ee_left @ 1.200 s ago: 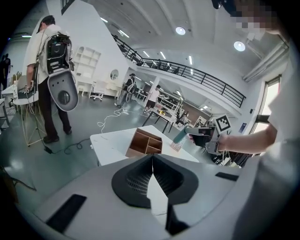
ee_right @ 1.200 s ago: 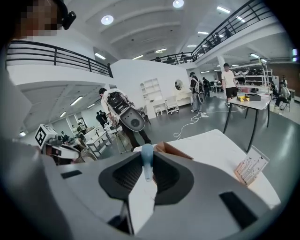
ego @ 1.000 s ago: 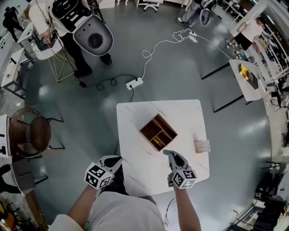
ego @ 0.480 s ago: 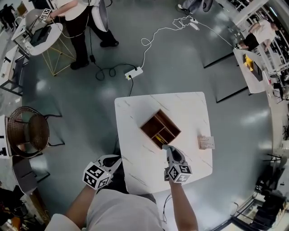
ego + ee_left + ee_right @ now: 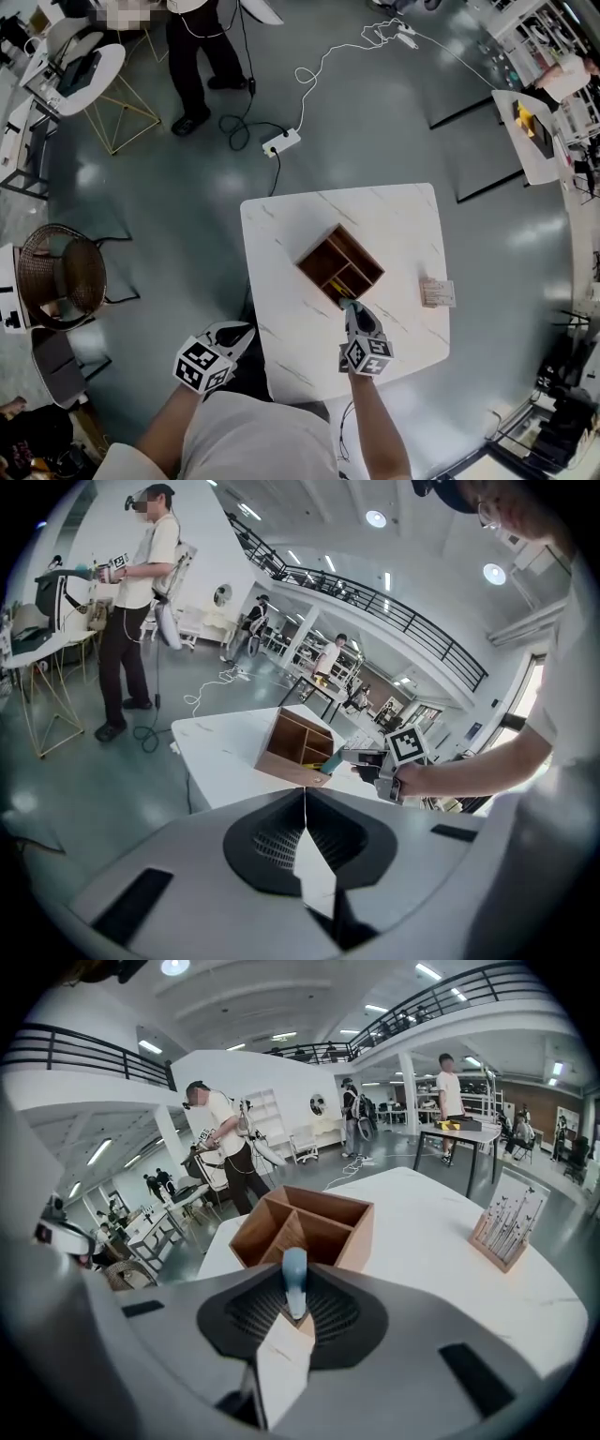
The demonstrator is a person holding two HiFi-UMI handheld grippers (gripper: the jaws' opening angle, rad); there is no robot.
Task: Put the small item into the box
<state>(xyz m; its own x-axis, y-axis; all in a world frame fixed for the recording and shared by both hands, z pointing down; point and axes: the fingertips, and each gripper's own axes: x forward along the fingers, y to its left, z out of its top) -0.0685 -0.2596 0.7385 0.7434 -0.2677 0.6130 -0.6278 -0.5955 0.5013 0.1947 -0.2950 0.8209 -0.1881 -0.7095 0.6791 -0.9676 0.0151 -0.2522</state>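
A wooden box [image 5: 340, 265] with several compartments stands in the middle of the white marble table [image 5: 281, 234]. Something yellow [image 5: 334, 283] lies in its near compartment. My right gripper [image 5: 349, 306] is at the box's near corner, shut on a small pale-blue item [image 5: 294, 1281]. In the right gripper view the box [image 5: 309, 1230] is right in front of the jaws, open side up. My left gripper [image 5: 238, 334] hangs off the table's near-left edge, jaws closed together on nothing [image 5: 305, 795]. The left gripper view shows the box [image 5: 295, 746] and the right gripper [image 5: 360, 760] beside it.
A small card stand [image 5: 437, 292] sits on the table right of the box, also in the right gripper view [image 5: 506, 1222]. A power strip [image 5: 283, 142] and cables lie on the floor beyond the table. A wire chair [image 5: 64, 277] is at the left. A person [image 5: 202, 56] stands far back.
My right gripper has moved forward with the blue item, from the table's near part up to the box's near corner. The left gripper has stayed put. The person in the background has walked away.
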